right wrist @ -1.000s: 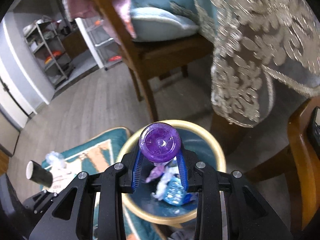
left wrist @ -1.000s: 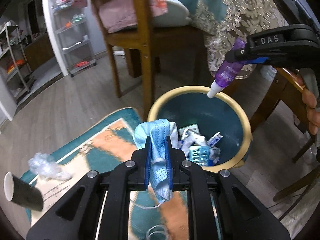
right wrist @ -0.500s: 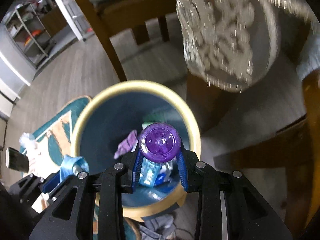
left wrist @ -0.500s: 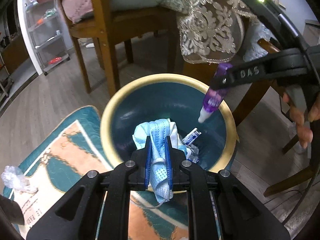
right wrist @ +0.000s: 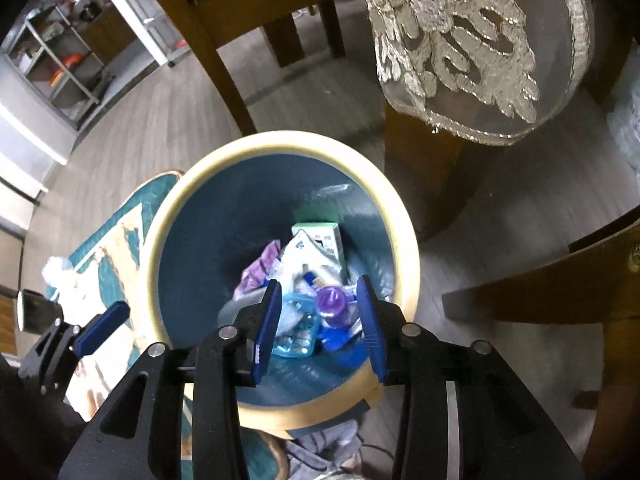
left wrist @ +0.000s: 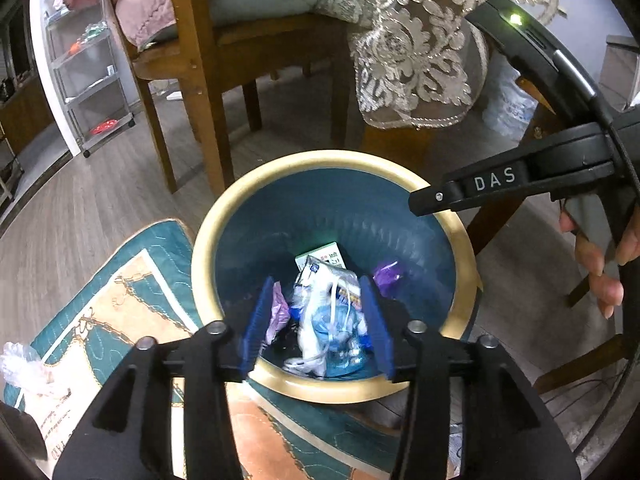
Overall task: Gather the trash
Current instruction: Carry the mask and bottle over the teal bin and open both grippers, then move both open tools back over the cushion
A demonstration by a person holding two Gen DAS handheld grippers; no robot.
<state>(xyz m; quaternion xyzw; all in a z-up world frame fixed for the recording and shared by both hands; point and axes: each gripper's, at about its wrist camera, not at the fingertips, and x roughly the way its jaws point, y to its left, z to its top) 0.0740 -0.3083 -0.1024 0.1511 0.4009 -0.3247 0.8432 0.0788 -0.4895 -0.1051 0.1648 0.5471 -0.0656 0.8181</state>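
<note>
While both grippers are hanging over the round trash bin [left wrist: 208, 240], their jaws are spreading apart with nothing between the blue pads. The left gripper [left wrist: 316, 320] is pointing down at a pale blue face mask [left wrist: 336, 328] that is lying crumpled on the heap inside, and the right gripper [right wrist: 318, 316] is looking down on a purple bottle [right wrist: 333, 302] resting among wrappers and a small white carton [right wrist: 320, 236]. The bin is smooth plastic, teal inside with a cream rim, and it is sitting partly on a quilted teal and orange rug [left wrist: 120, 320].

What remains is lying well to the left of the bin: a crinkled clear plastic wrapper [left wrist: 24, 364] on the rug and a dark paper cup [right wrist: 34, 310] tipped on its side beside it. The left gripper is standing nearer to both, so that hand is probably the one to reach them.
</note>
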